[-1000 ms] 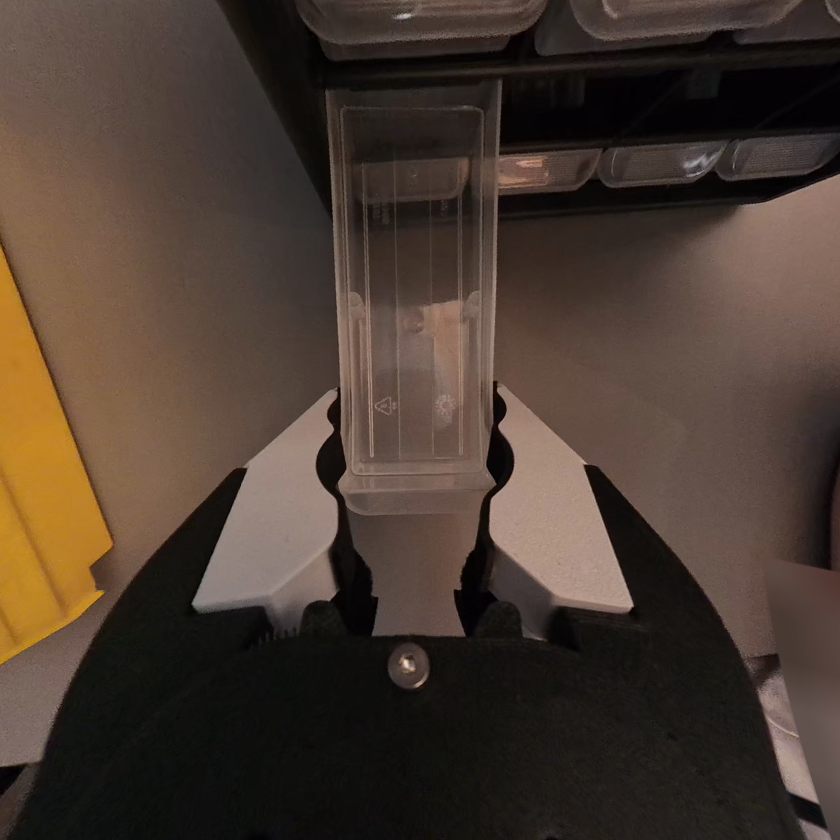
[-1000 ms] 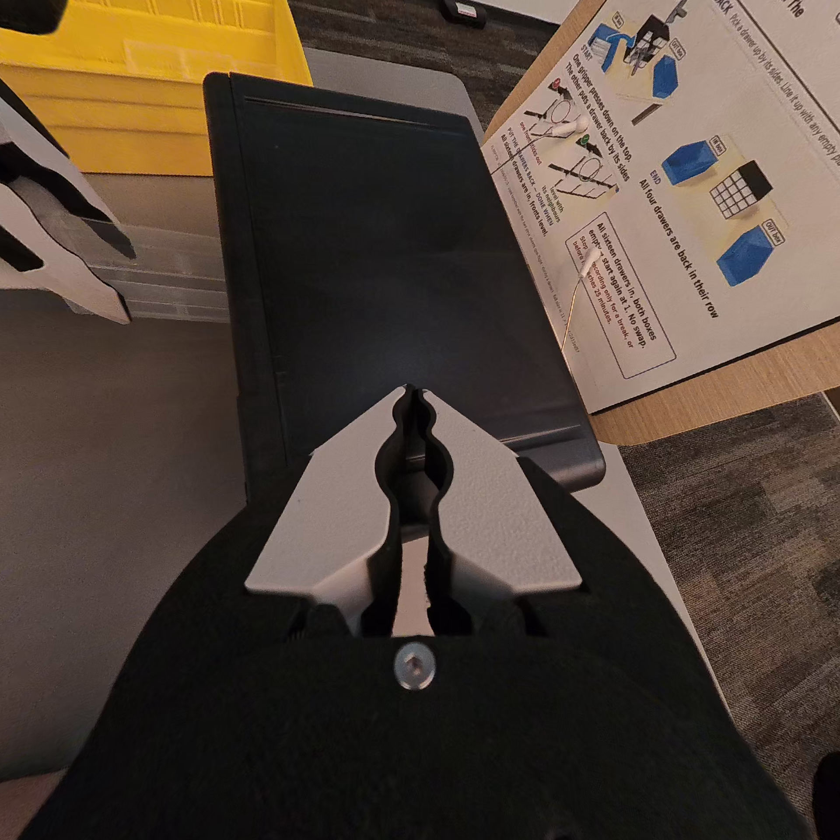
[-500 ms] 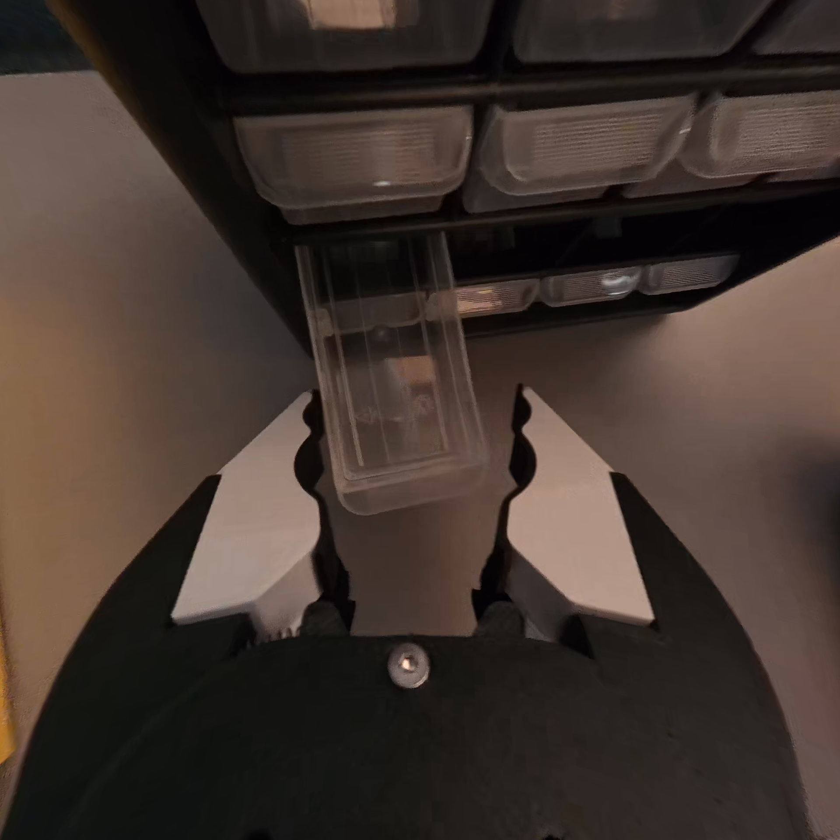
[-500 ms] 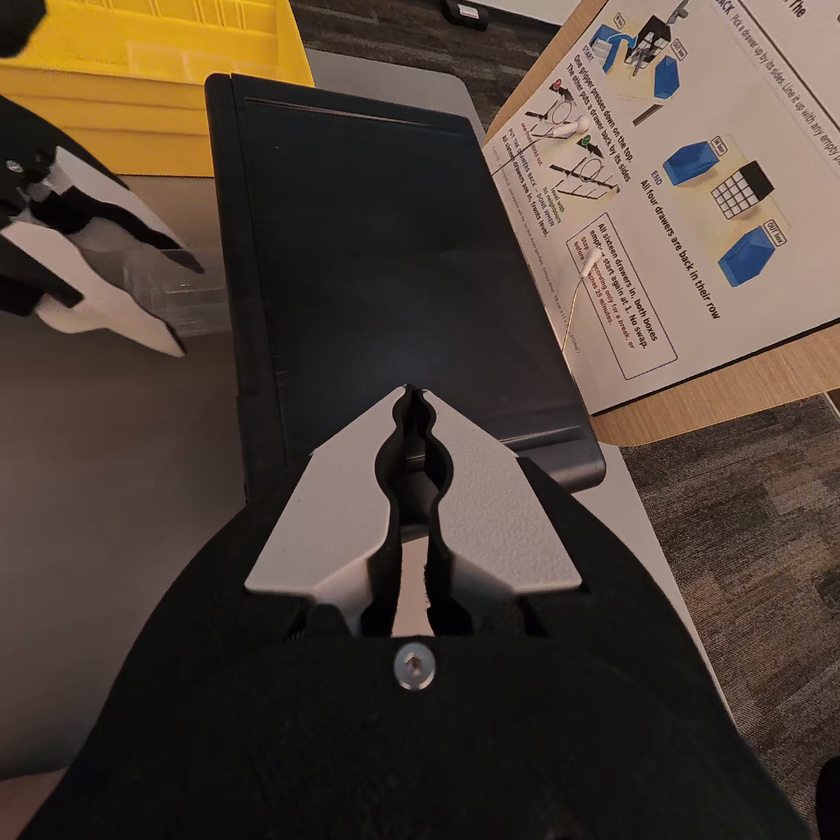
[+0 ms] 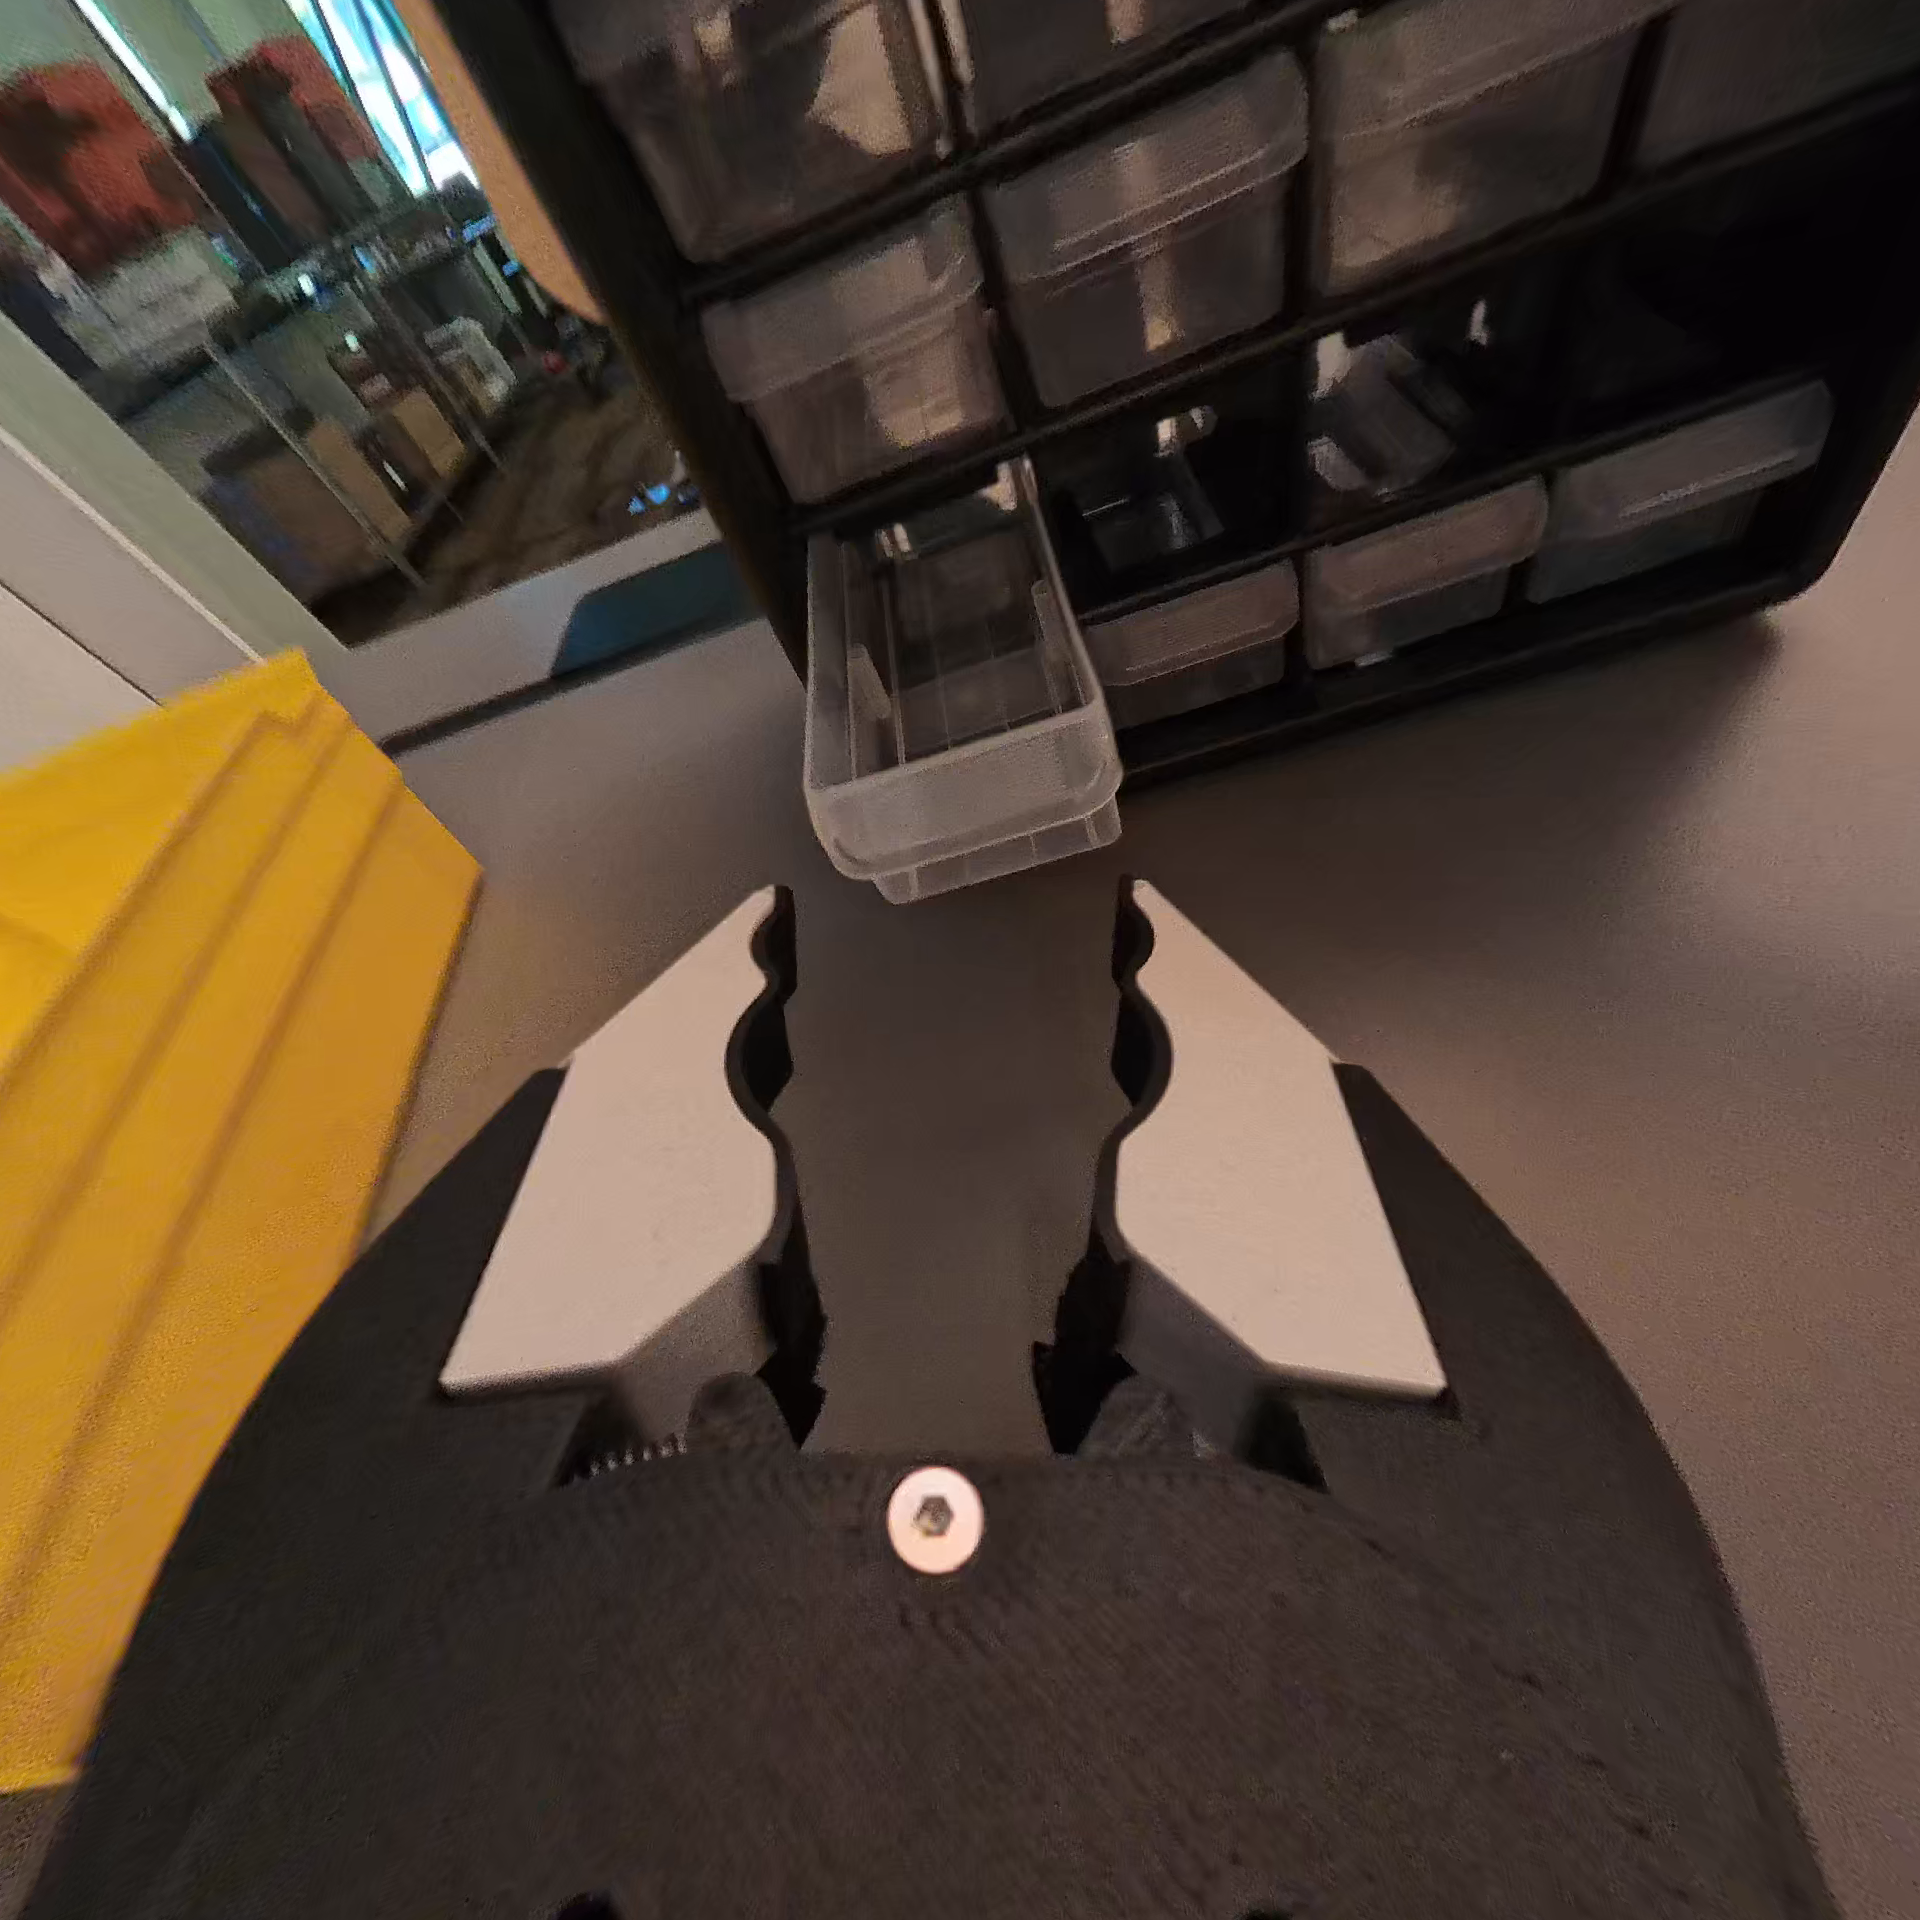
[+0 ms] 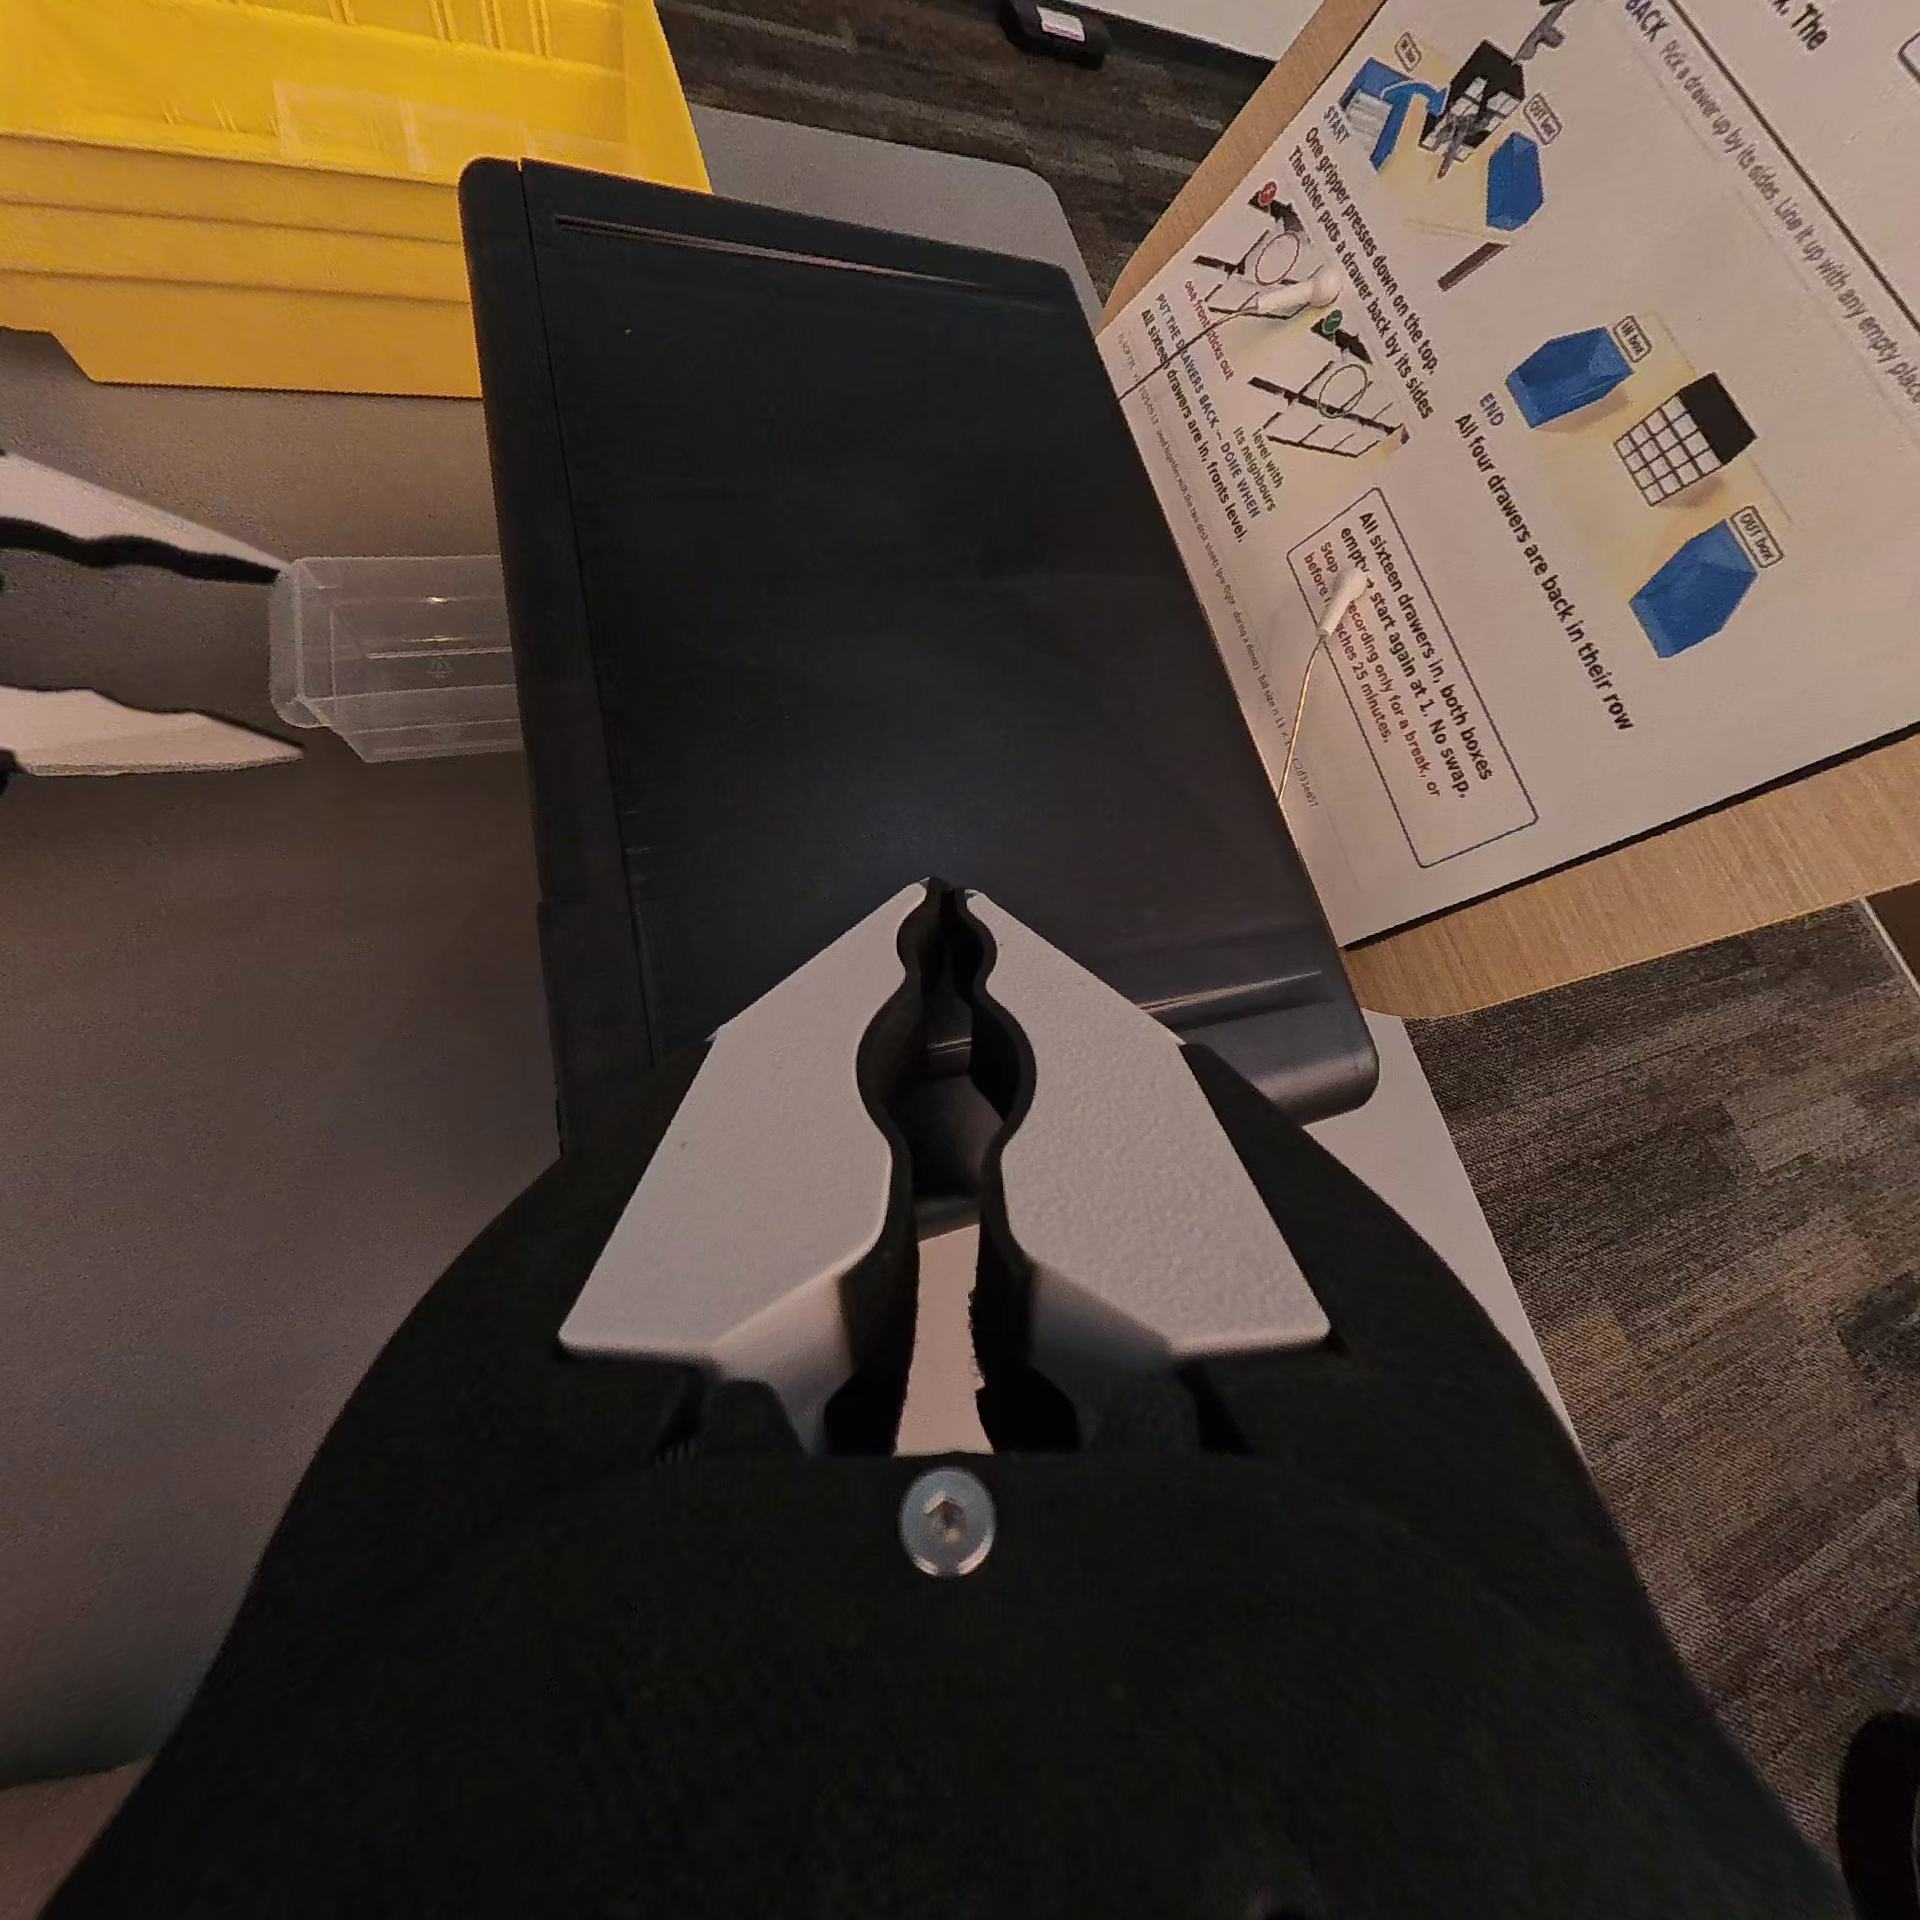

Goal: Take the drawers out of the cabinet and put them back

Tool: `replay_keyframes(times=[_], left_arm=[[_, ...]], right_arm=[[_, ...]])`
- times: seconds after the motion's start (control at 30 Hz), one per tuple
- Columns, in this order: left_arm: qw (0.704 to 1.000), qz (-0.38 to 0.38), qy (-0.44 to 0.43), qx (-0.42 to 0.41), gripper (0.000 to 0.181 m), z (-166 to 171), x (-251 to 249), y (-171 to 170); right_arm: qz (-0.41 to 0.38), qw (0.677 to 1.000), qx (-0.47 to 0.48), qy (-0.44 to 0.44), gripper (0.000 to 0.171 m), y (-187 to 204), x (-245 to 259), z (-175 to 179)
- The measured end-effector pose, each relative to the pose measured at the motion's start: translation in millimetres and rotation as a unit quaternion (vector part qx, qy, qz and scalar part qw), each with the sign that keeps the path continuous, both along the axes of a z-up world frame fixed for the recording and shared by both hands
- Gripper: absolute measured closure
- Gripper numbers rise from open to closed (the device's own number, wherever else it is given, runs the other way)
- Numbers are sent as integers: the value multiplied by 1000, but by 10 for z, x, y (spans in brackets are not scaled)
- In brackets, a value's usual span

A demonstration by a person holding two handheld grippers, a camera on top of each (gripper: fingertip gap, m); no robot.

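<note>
A black cabinet (image 5: 1766,312) with clear drawers stands on the grey table. One clear drawer (image 5: 956,748) sticks halfway out of a low slot in its left column and tilts down. My left gripper (image 5: 956,894) is open and empty, just in front of the drawer's face and apart from it. The slots (image 5: 1382,416) to the right of that drawer are empty and dark. My right gripper (image 6: 940,888) is shut and empty over the near part of the cabinet top (image 6: 883,571). The right wrist view also shows the drawer (image 6: 416,655) and the left gripper (image 6: 260,655).
A yellow bin (image 5: 187,1039) stands left of the cabinet, also in the right wrist view (image 6: 312,156). A printed instruction sheet (image 6: 1558,416) lies on a wooden board to the right of the cabinet. Bare grey table (image 5: 1455,935) lies in front of the cabinet. The gap from one gripper's tips to the other's is roughly 25 centimeters. The black cabinet (image 5: 1766,312) sits 15 centimeters or so from the ends of my right fingers.
My left gripper opened and let go of the drawer, which now sits partly in the slot. The gripper drew back a little and levelled out. The right gripper has not moved.
</note>
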State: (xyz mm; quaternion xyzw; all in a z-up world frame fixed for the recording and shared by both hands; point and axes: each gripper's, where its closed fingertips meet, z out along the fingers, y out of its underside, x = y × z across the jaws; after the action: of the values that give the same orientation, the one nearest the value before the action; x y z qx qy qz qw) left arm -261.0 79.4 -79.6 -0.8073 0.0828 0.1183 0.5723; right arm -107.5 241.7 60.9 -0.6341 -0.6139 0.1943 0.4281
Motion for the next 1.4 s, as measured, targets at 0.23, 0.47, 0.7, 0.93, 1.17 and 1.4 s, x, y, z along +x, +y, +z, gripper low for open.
replay_keyframes(times=[0.23,0.47,0.7,0.93,1.17,1.4], left_arm=[[993,0,-112,31,157,6,42,163],[988,16,-150,44,155,72,-33,476],[984,26,-169,45,154,46,-65,757],[979,35,-195,46,157,-10,-71,908],[972,32,-228,46,159,-10,-36,976],[980,-11,-192,60,142,212,-39,423]], right_arm=[[2,1000,-4,2,171,-1,-1,1],[3,1000,-1,1,171,-1,-1,1],[4,1000,-3,2,171,1,-2,3],[5,1000,-8,4,171,3,-2,4],[6,1000,-8,5,171,7,-2,7],[5,1000,-11,8,171,15,0,8]])
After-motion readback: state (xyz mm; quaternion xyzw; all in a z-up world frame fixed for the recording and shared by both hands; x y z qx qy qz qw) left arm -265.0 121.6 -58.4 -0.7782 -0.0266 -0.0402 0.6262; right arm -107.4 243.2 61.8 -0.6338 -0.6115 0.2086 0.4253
